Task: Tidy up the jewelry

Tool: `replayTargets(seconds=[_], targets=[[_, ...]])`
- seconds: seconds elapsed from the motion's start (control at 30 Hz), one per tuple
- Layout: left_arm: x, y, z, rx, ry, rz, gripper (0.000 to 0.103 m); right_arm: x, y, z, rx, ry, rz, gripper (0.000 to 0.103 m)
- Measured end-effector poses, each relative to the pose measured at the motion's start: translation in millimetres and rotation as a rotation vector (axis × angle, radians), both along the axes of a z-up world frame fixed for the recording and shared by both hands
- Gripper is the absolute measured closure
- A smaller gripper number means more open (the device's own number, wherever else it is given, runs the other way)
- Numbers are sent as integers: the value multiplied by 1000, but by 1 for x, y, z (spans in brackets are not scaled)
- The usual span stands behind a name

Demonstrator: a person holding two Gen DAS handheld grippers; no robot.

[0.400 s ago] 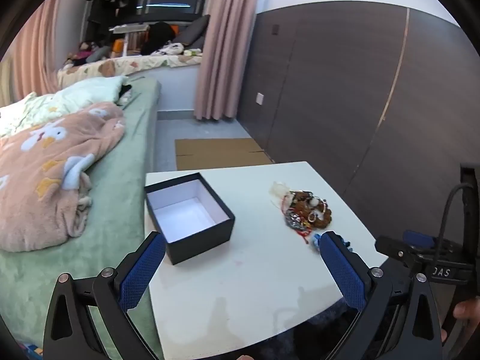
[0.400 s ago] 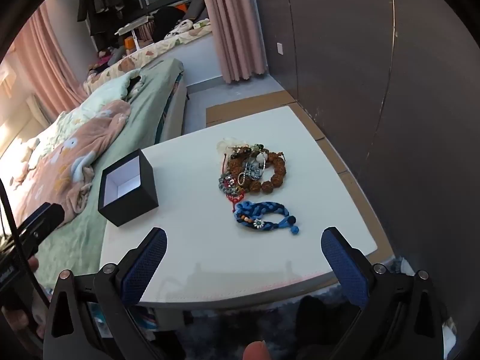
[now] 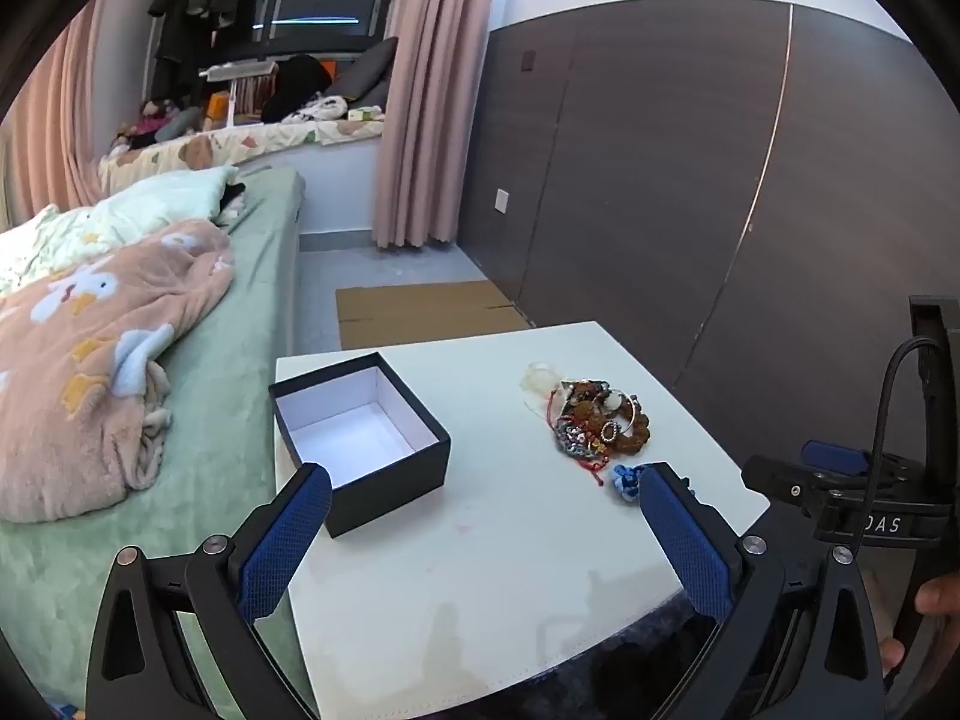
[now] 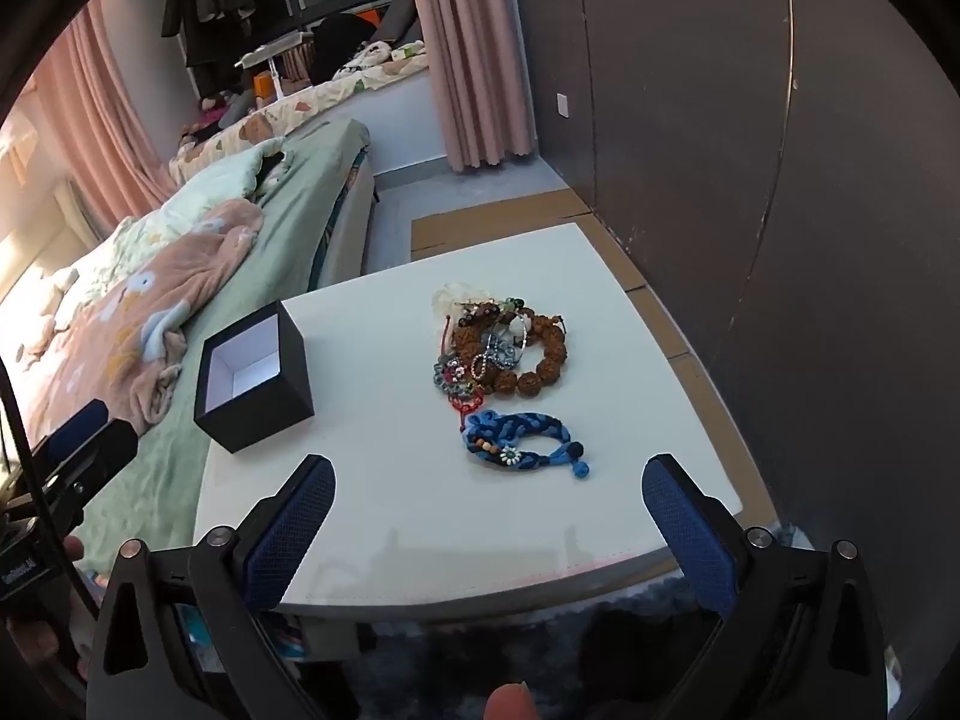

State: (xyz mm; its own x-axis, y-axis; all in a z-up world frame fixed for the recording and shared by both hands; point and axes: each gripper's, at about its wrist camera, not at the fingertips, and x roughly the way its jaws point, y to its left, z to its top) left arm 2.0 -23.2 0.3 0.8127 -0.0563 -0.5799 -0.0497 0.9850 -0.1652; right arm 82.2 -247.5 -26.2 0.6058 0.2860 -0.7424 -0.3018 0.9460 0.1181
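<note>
A heap of jewelry (image 4: 501, 348) lies on the white table (image 4: 390, 498): a brown bead bracelet, chains, a red cord. A blue braided bracelet (image 4: 519, 443) lies just in front of the heap. An open black box (image 4: 252, 369) with a white inside stands to the left. My right gripper (image 4: 489, 483) is open and hovers over the table's near edge, short of the blue bracelet. My left gripper (image 3: 483, 498) is open too, with the box (image 3: 360, 426) by its left finger and the jewelry heap (image 3: 600, 420) beyond its right finger. Nothing is held.
A bed (image 3: 228, 372) with a pink blanket (image 3: 90, 360) runs along the table's left side. A dark panelled wall (image 3: 690, 210) stands on the right. Flat cardboard (image 3: 420, 309) lies on the floor beyond the table. A dark rug (image 4: 540, 630) sits under the near edge.
</note>
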Motion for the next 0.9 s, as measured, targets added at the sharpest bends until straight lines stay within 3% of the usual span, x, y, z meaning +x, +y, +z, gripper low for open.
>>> replayTargets(seconds=[0.9], targets=[[-2, 0, 1, -11, -28, -8, 1, 2, -2, 12, 0, -25, -10, 0]])
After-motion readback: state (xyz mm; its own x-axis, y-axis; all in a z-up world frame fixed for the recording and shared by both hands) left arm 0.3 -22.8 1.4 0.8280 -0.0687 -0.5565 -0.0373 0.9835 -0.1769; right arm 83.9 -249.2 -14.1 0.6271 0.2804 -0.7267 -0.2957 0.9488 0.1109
